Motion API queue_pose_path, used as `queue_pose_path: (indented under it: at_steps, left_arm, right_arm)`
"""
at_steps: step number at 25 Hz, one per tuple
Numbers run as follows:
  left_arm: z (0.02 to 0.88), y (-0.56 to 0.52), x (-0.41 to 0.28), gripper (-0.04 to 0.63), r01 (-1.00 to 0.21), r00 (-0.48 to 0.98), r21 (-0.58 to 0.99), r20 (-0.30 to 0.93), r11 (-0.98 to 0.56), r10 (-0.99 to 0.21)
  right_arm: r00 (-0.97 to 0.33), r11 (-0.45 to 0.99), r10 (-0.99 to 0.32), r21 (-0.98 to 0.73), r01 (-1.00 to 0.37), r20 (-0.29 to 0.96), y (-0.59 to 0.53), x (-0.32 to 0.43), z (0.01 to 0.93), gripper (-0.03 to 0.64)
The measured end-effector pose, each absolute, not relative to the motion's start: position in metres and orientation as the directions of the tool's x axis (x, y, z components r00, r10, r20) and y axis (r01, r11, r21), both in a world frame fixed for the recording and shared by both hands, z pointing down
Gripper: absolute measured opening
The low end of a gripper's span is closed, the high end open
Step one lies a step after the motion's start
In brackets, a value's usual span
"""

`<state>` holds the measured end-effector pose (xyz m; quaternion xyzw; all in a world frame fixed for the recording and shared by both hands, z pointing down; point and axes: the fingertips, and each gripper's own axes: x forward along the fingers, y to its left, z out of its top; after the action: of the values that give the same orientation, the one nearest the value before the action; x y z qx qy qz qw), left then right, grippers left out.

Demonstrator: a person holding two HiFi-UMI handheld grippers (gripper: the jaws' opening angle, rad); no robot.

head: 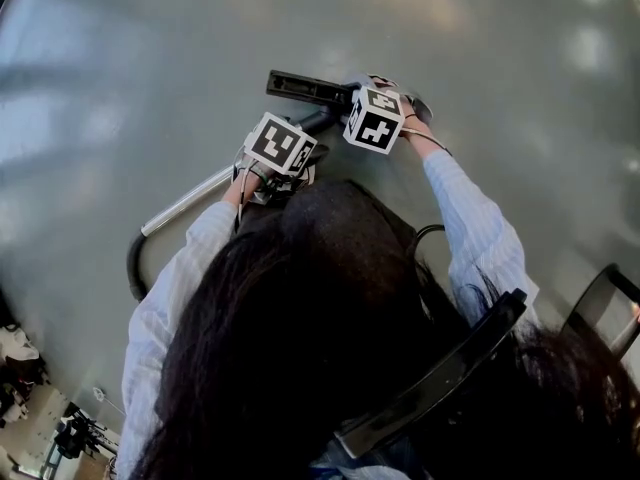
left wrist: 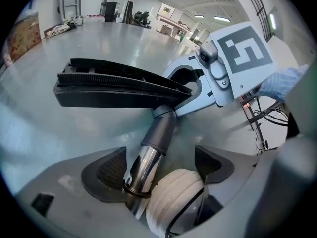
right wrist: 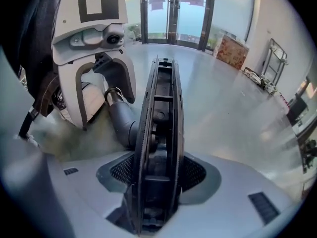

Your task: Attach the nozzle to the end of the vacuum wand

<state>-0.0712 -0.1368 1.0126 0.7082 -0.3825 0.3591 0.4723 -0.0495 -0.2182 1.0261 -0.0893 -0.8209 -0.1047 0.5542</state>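
Note:
The black floor nozzle (head: 305, 88) lies on the grey floor, and its dark neck (left wrist: 161, 128) sits over the end of the chrome wand (left wrist: 142, 167). My right gripper (right wrist: 157, 170) is shut on the nozzle (right wrist: 158, 133), which stands on edge between its pads. My left gripper (left wrist: 161, 167) is open with the wand between its jaws, close to the left pad (left wrist: 106, 175) and apart from the right one. A white ribbed piece (left wrist: 173, 200) sits beside the wand. In the head view both marker cubes, left (head: 281, 144) and right (head: 375, 118), hide the jaws.
The wand (head: 190, 200) runs down-left to a dark hose (head: 135, 268) curling on the floor. A chair frame (head: 600, 308) stands at the right and clutter (head: 25, 388) at the lower left. Glass doors (right wrist: 173, 14) and a leaning board (right wrist: 233, 51) lie far ahead.

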Motion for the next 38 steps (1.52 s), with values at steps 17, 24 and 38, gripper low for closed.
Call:
queue_pose_path:
  at_steps: [17,24,38]
  left_arm:
    - [0.913,-0.154,-0.189,0.298,-0.948,0.299,0.314,0.828,-0.050,-0.474]
    - [0.828,-0.171,-0.208,0.033,-0.974,0.186,0.224,0.851,0.019,-0.492]
    - [0.603,-0.174,-0.180,0.006,-0.966,0.180,0.253,0.821,0.061,-0.542]
  right_arm:
    - [-0.815,0.840,-0.047,-0.418,-0.344,0.577,-0.283,-0.010,0.884,0.238]
    - [-0.823,0.726,-0.196,-0.485,-0.488,0.534,-0.277,-0.028,0.800,0.095]
    - [-0.763,0.639,-0.197,-0.510,-0.576,0.616,-0.235,-0.016,0.580,0.006]
